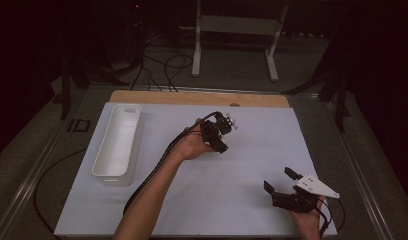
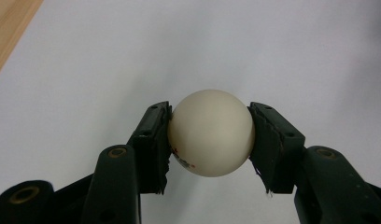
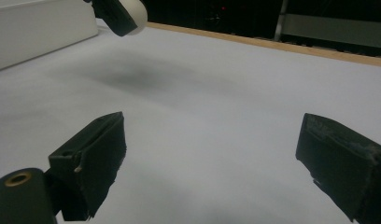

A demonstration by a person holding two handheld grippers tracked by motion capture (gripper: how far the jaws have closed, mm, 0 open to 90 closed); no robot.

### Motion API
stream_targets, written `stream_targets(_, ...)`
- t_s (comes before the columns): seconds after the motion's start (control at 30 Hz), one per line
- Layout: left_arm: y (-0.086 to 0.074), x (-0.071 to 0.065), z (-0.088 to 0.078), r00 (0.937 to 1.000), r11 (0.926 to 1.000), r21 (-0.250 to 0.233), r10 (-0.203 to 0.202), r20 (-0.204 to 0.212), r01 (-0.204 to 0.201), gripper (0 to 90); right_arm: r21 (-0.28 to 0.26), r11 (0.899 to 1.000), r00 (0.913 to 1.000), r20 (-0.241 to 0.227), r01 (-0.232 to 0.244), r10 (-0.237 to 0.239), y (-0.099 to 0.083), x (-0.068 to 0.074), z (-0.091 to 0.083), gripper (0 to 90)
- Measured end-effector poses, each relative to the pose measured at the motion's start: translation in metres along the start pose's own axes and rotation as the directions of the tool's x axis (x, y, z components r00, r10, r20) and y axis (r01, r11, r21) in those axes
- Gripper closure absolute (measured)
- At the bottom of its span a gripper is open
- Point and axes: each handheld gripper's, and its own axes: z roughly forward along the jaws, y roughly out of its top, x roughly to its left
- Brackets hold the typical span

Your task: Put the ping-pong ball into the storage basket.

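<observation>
Near the middle of the white sheet, we see the left gripper held up off the surface in the person's left hand, its cable trailing back along the forearm. In the left gripper view its jaws clamp a cream ping-pong ball from both sides; the ball has a small red and dark print low on its left. The ball sits between the pads, above the sheet, not touching it.

At the near right, the right gripper rests in the right hand, grey three-cornered plate on top. Its jaws stand wide apart with nothing between them; we confirm this in the right gripper view, where the ball and the other gripper's jaw appear at far left.

At the left, a long white bin lies on the sheet, running near to far. A wooden table edge shows beyond the sheet's far side.
</observation>
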Motion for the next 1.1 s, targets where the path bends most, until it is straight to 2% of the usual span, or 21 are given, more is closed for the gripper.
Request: stream_targets(1.1, -0.015, 0.016, -0.02, 0.9988, 0.9992, 0.007, -0.04, -0.028, 0.04, 51.2, -0.001, 1.0, 1.0, -0.002, 0.001, -0.001, 0.0, 0.0, 0.001, 8.0)
